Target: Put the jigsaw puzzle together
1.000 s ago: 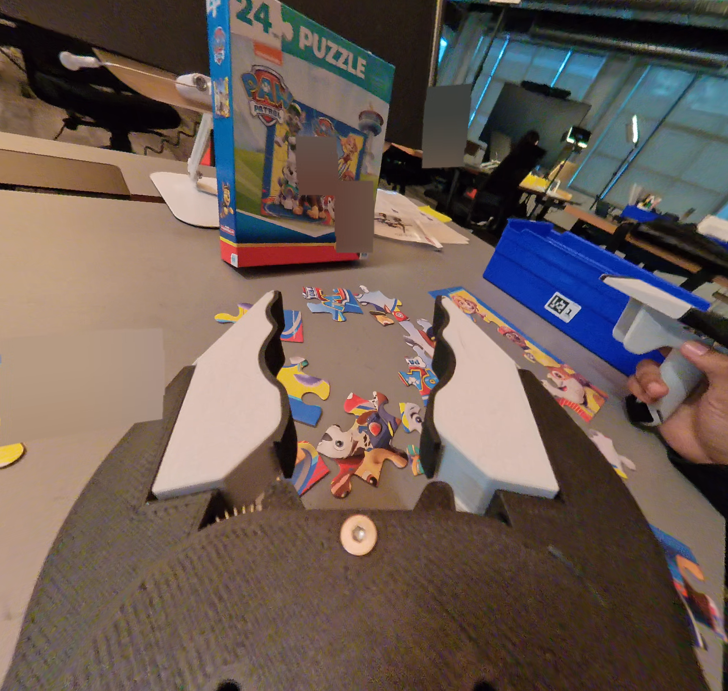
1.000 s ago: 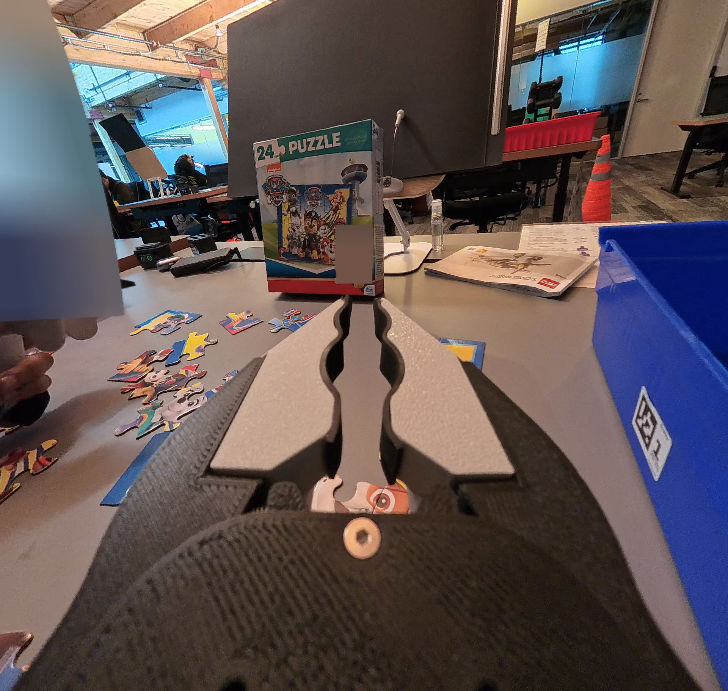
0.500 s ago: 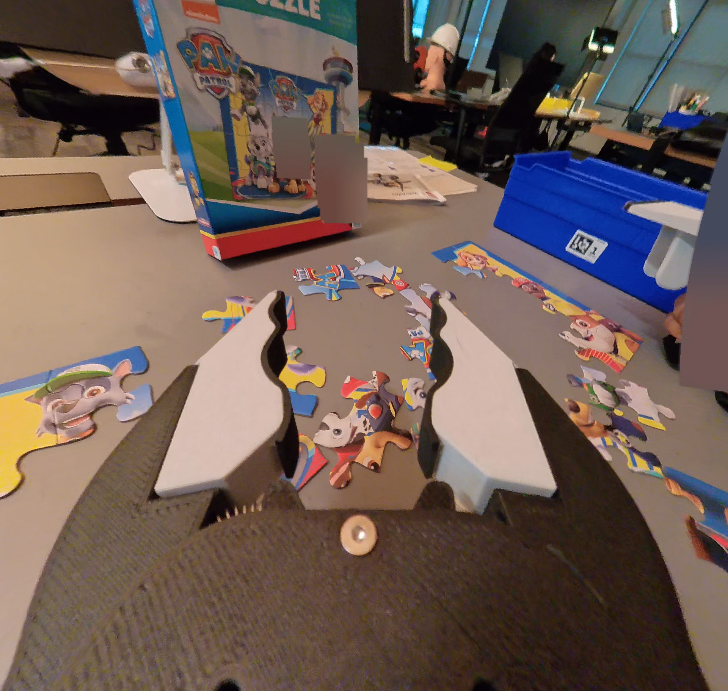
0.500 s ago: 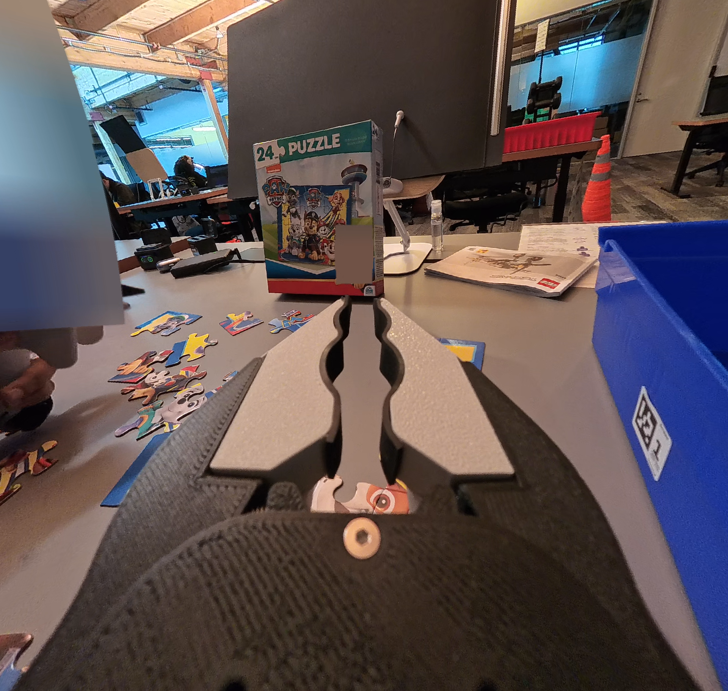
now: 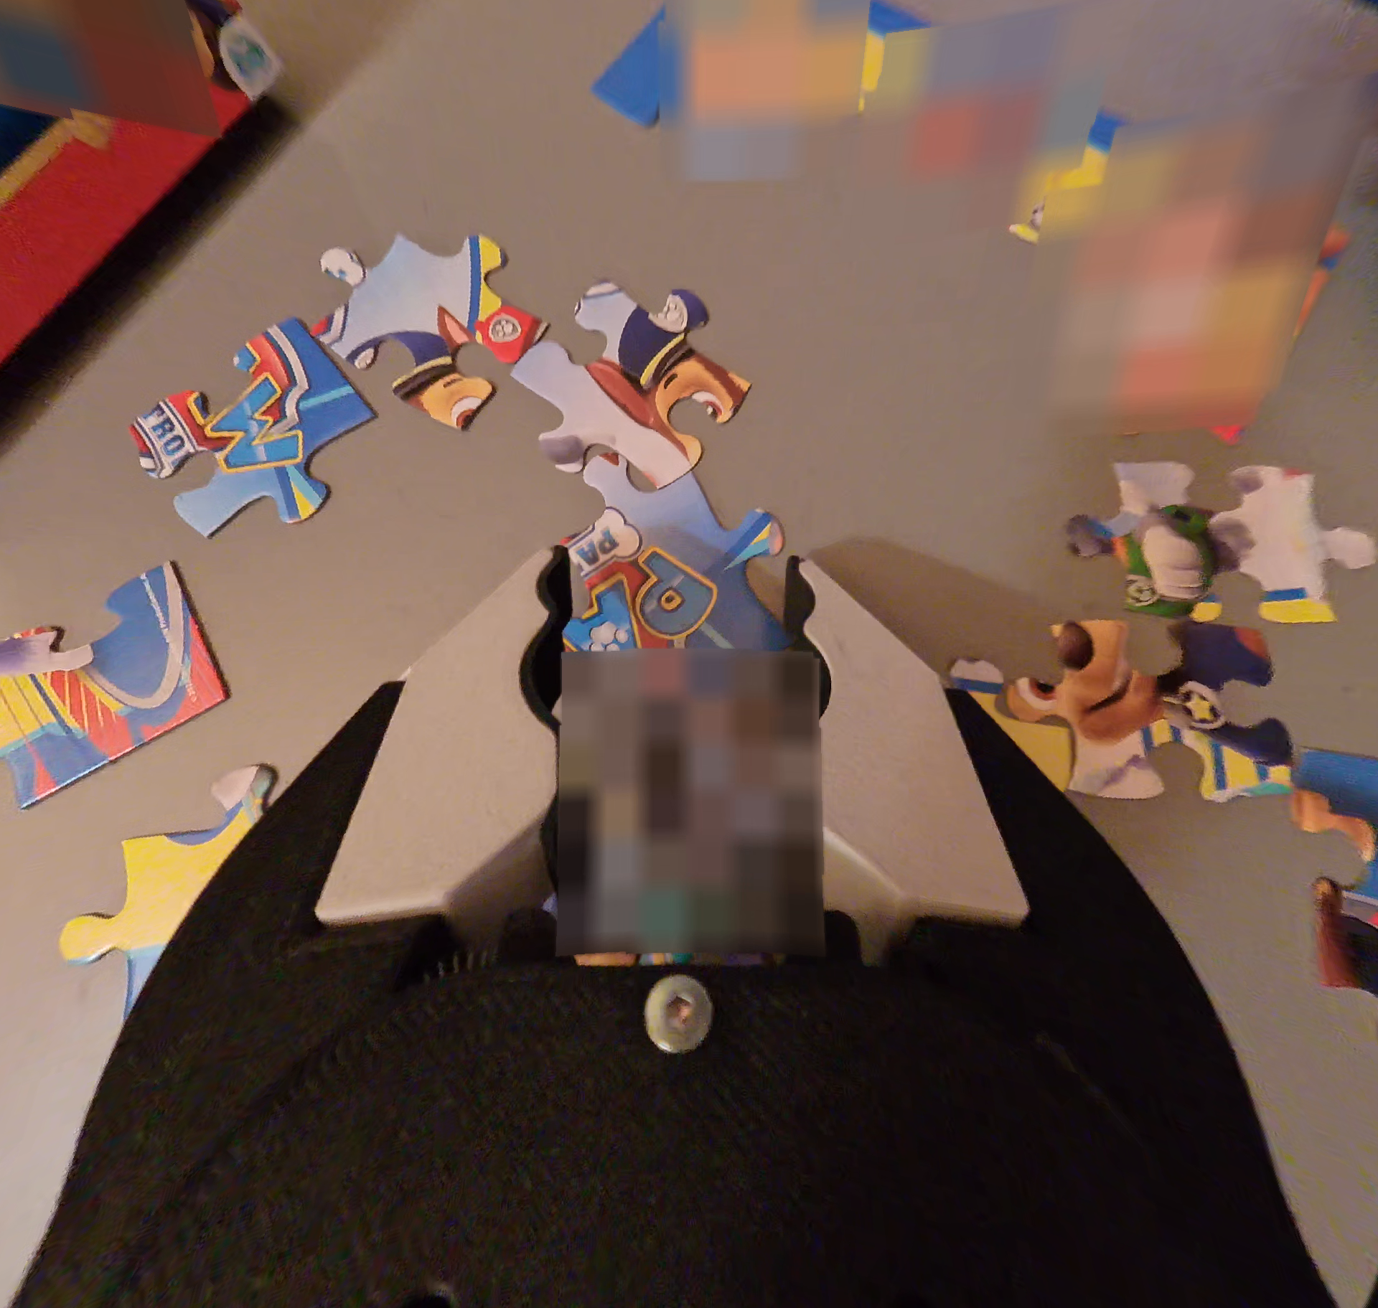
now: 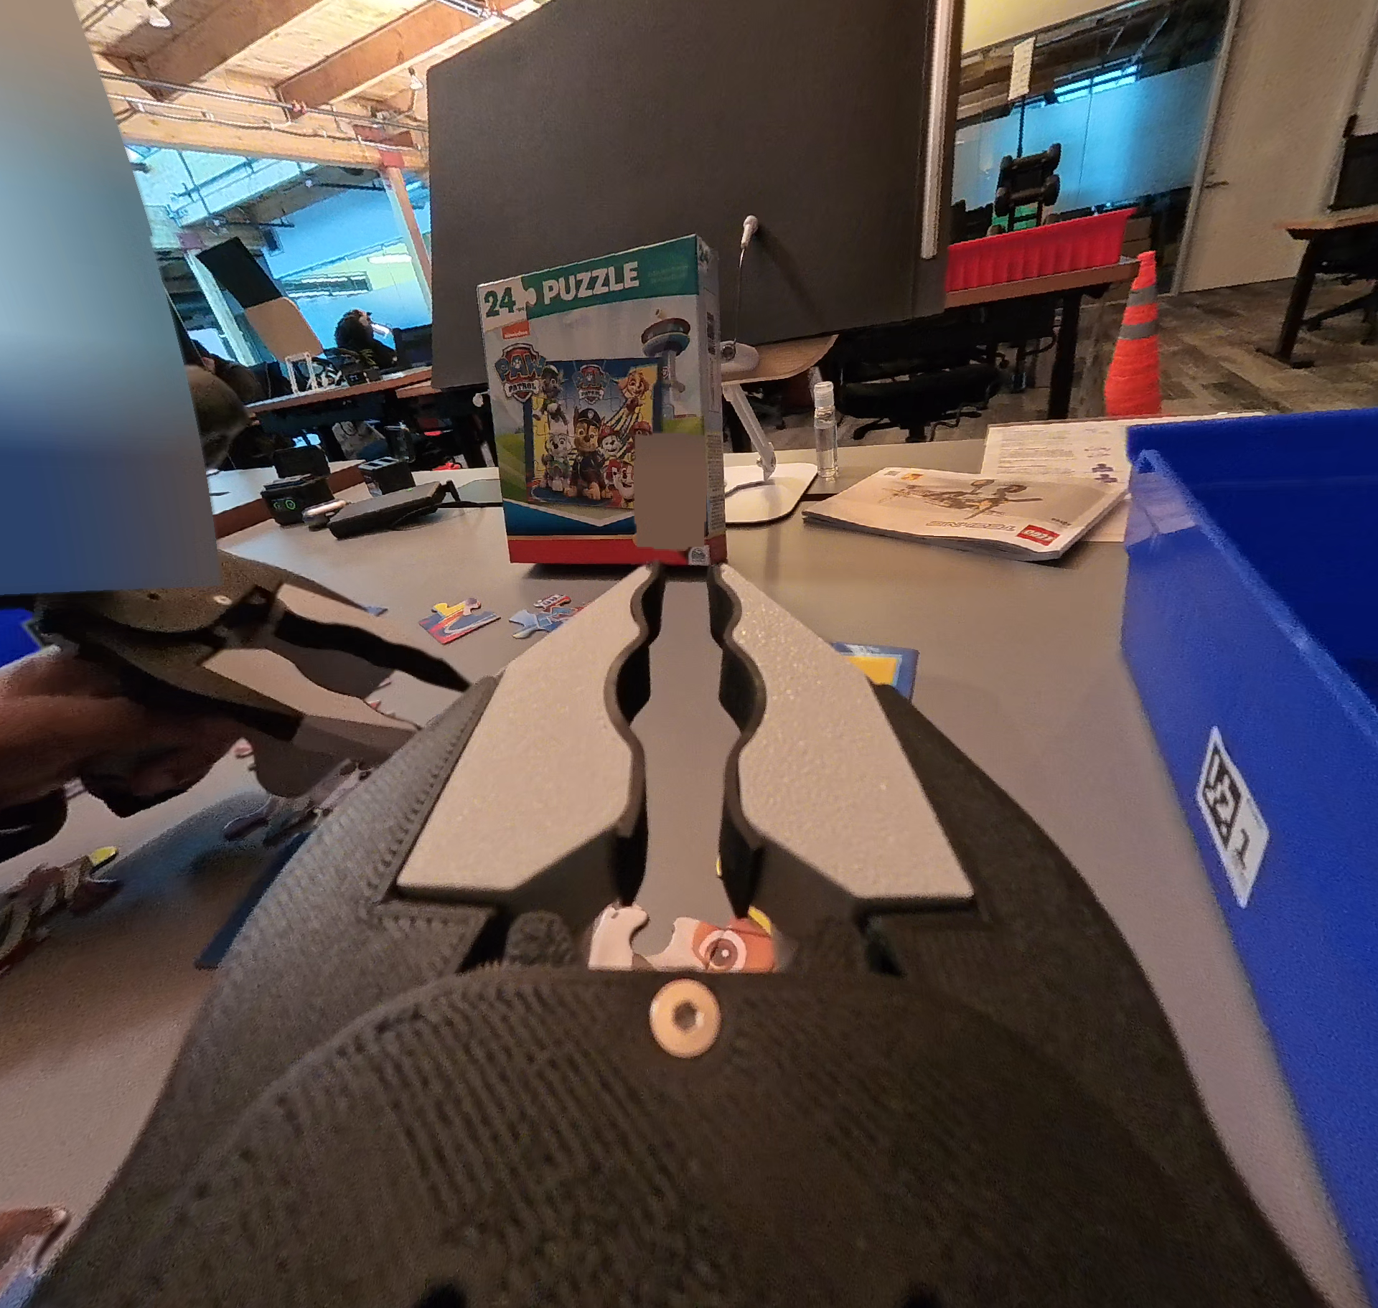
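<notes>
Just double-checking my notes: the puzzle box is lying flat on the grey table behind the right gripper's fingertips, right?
Not quite. The right wrist view shows the puzzle box standing upright, not flat, on the grey table behind the right gripper fingertips.

The upright puzzle box [image 6: 604,407] carries white lettering and a number on its teal top band, with a cartoon logo below. The booklet [image 6: 969,512] lying on the grey table [image 6: 1007,661] has a small red brand mark and a line of print along its near edge, and the blue bin [image 6: 1268,676] bears a white sticker [image 6: 1230,817] with a black square code and a digit. Two loose puzzle pieces [image 5: 246,430] [image 5: 656,586] show fragments of logo lettering.
</notes>
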`<state>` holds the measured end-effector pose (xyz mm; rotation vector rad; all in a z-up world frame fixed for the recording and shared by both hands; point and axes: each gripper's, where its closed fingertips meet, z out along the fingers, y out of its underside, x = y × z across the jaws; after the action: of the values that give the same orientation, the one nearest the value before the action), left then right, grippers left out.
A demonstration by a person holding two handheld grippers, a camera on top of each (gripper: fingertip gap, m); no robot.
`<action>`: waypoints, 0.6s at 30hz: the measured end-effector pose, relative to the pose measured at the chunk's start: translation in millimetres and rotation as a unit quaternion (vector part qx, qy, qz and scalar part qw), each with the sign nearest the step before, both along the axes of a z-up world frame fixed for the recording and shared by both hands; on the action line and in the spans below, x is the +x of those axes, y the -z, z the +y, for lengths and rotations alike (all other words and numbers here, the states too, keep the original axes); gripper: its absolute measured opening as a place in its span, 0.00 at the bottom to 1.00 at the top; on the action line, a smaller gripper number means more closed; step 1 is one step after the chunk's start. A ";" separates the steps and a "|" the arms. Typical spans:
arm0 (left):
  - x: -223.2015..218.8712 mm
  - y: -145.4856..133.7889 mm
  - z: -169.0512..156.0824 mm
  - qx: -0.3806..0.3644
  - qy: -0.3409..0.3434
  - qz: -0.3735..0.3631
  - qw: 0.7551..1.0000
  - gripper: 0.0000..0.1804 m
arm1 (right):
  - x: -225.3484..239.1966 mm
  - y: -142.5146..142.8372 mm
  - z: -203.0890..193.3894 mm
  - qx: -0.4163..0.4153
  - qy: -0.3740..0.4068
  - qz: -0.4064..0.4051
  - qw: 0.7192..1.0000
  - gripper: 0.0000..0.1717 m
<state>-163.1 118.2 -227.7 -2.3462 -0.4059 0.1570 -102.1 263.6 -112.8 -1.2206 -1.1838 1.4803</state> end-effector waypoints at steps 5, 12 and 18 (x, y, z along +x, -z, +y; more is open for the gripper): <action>-1.6 10.1 -8.7 -0.012 -0.008 -0.018 1.000 0.30 | 2.0 -1.0 0.7 -0.010 -0.003 0.004 1.000 0.06; -14.7 10.1 -24.5 -0.015 -0.040 -0.019 0.999 0.26 | -5.0 2.6 -12.1 0.058 0.004 -0.013 0.998 0.07; -24.5 10.1 -61.8 -0.042 -0.076 -0.025 0.996 0.26 | -31.9 9.2 -49.7 0.063 -0.089 -0.090 0.990 0.13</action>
<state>-187.6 56.3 -237.9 -2.4045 -0.6123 0.1913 -134.0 213.9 -122.0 -1.2065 -1.5181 1.4203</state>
